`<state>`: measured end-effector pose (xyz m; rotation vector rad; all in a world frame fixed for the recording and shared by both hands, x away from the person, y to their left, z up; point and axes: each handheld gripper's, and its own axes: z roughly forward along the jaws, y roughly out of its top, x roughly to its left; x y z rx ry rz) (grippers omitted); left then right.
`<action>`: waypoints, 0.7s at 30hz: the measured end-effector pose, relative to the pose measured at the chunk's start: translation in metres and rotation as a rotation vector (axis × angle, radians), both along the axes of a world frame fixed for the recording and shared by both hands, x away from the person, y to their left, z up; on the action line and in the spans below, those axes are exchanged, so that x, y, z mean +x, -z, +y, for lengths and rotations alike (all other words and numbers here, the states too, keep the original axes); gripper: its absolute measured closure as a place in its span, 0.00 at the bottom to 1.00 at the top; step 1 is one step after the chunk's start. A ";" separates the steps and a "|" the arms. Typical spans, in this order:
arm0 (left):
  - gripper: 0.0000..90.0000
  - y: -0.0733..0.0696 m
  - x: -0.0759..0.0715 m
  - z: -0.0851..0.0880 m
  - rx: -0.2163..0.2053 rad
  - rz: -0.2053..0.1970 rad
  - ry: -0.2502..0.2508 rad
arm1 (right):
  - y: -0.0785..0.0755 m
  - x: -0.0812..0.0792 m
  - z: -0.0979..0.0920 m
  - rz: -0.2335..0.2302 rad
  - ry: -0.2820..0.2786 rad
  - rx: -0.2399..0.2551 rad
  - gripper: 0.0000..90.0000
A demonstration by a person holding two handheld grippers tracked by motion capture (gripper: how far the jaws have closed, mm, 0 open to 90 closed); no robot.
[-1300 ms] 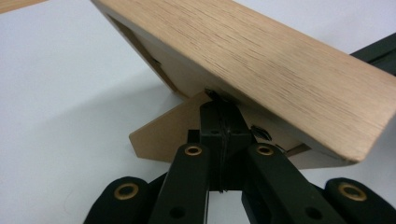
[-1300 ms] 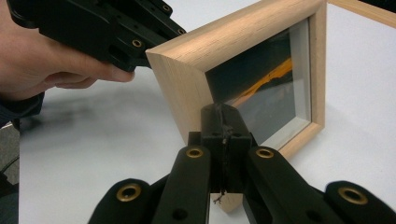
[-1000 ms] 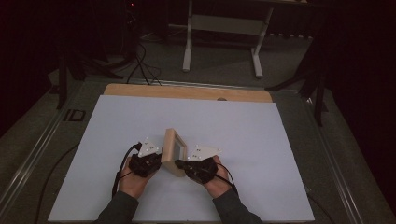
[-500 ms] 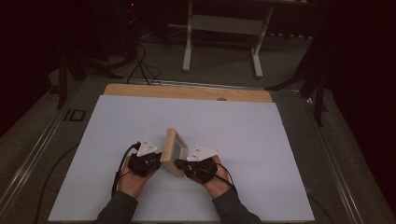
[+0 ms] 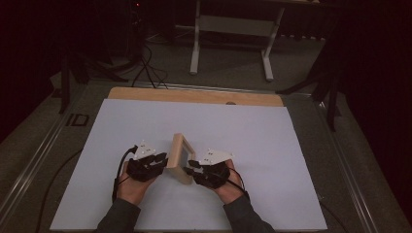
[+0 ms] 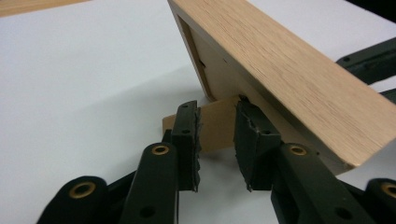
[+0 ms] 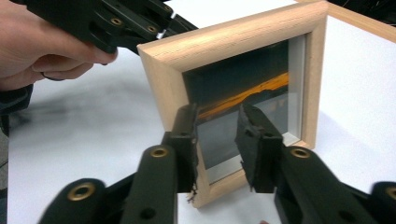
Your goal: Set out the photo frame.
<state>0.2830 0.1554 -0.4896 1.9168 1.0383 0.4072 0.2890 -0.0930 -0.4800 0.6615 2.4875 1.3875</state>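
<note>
A small light-wood picture frame [image 5: 180, 156] stands upright on the white sheet between my two grippers. My left gripper [image 5: 163, 162] is at its back. In the left gripper view the open jaws [image 6: 217, 109] have just been opening, and the frame's wooden back leg [image 6: 217, 126] lies in the gap. My right gripper [image 5: 190, 170] faces the front. Its jaws [image 7: 217, 112] have also just been opening and stand apart before the glass and lower rail of the frame [image 7: 233, 37], which shows a dark picture with an orange streak.
A white sheet [image 5: 272, 141] covers the table, with a bare wooden strip [image 5: 194, 95] along the far edge. Beyond the table stand white furniture legs [image 5: 197, 43], with cables [image 5: 145, 63] on the dark floor. A hand [image 7: 42, 51] holds the left gripper behind the frame.
Both hands stay beside the frame, which keeps standing in the same spot. The jaws on either side look slightly wider apart than before.
</note>
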 end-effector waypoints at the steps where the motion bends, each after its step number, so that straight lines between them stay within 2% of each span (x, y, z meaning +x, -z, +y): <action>1: 0.74 -0.001 0.000 0.001 -0.006 -0.001 -0.005 | 0.000 0.000 -0.001 -0.001 0.001 0.001 0.72; 8: 0.61 -0.007 -0.002 0.009 -0.039 -0.012 -0.043 | -0.003 0.003 -0.006 -0.007 0.023 0.004 0.64; 16: 0.52 -0.013 -0.004 0.017 -0.073 -0.031 -0.098 | -0.004 0.005 -0.010 -0.007 0.041 0.006 0.62; 21: 0.47 -0.019 -0.006 0.022 -0.124 -0.037 -0.116 | -0.006 0.006 -0.012 -0.007 0.054 0.009 0.60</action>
